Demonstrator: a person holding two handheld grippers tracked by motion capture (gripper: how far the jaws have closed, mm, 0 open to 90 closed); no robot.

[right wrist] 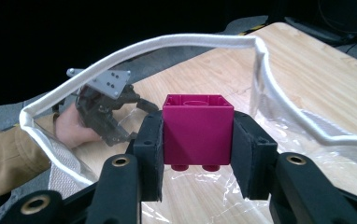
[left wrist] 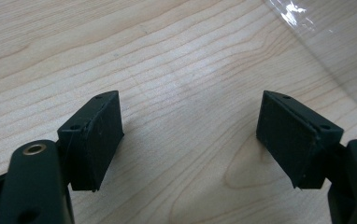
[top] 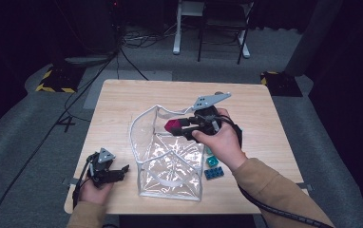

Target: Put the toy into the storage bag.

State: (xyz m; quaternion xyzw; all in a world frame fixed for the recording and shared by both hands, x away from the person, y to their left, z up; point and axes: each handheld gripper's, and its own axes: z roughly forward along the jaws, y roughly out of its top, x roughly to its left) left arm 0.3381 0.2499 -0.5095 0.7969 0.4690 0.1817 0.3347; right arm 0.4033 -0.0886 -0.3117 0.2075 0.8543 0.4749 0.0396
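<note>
Right gripper view: right gripper (right wrist: 198, 144) clamps magenta block (right wrist: 198, 128).

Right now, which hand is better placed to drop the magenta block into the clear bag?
The right. Its tongs already clamp the magenta block over the clear bag opening. The left tongs are open, empty, over bare table.

The right hand (top: 220, 140) covers part of the teal blocks (top: 213, 167) (count unclear).
</note>
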